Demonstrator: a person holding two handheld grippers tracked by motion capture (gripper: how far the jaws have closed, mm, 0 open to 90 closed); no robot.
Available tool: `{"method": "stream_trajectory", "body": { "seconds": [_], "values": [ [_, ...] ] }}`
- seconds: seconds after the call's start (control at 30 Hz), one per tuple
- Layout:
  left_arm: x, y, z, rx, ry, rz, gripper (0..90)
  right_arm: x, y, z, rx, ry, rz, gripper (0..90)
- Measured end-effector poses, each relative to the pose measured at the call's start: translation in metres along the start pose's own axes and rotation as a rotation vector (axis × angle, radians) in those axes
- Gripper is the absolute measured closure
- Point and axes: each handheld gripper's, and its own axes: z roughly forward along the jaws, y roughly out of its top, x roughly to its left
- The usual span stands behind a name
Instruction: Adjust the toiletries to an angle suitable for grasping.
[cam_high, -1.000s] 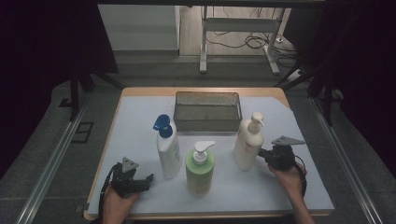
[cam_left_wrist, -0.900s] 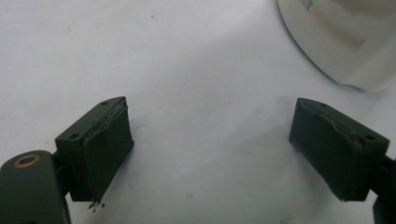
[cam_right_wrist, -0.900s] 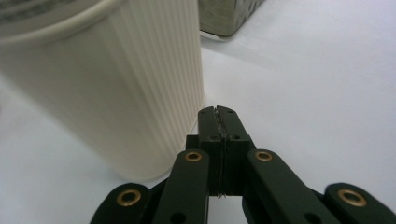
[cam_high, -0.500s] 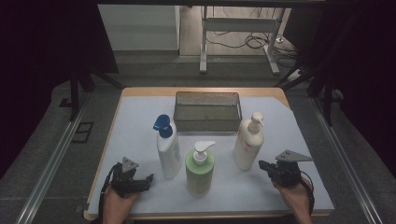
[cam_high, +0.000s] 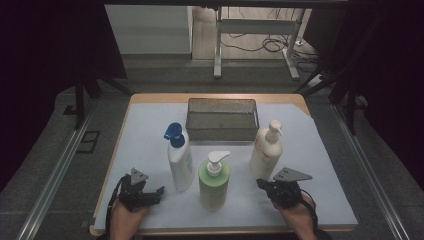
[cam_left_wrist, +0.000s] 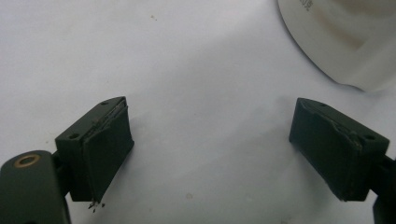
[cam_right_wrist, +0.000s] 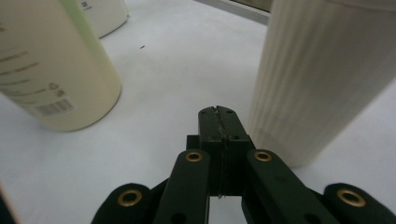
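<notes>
Down at the near right of the table, the right gripper (cam_high: 265, 185) has its two black jaws pressed flat together with nothing between them, just short of the cream ribbed plastic pump bottle (cam_high: 265, 152), whose fluted wall rises close beside the jaws in the right gripper view (cam_right_wrist: 317, 79). That bottle stands upright on the white table cover (cam_high: 320, 165), just in front of the dark wire-mesh basket (cam_high: 222, 118) at the far middle. I judge it fairly rigid but smooth, probably weighty if full and top-heavy under its pump, so the ribbed body at mid height looks the safest place to grip; the thin pump neck would likely twist or slip. The left gripper (cam_high: 156, 194) rests at the near left with its jaws wide apart over bare cover, empty. Between the two stand a pale green pump bottle (cam_high: 214, 181) and a white bottle with a blue trigger top (cam_high: 180, 157). How full any bottle is cannot be told, the labels are too small to read, and both forearms are cut off by the bottom edge.
</notes>
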Motion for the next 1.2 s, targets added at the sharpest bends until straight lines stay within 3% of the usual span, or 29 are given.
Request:
{"method": "stream_trajectory", "body": {
  "seconds": [0.23,0.4,0.5,0.97,1.2],
  "values": [
    [0.0,0.0,0.0,0.0,0.001,0.002,12.6,0.001,0.004,0.018,0.01,-0.055,-0.022,89.5],
    [0.0,0.0,0.0,-0.001,-0.002,-0.002,12.6,-0.001,0.003,0.022,0.018,-0.097,-0.029,89.5],
    [0.0,0.0,0.0,0.0,0.0,0.0,12.6,-0.006,0.001,0.02,0.011,-0.085,-0.013,89.6],
    [0.0,0.0,0.0,0.0,-0.002,-0.002,12.6,-0.026,-0.005,0.01,0.015,-0.122,-0.001,89.5],
    [0.0,0.0,0.0,0.0,-0.002,-0.001,12.6,-0.023,-0.004,0.007,0.014,-0.102,-0.006,84.9]
  ]
}}
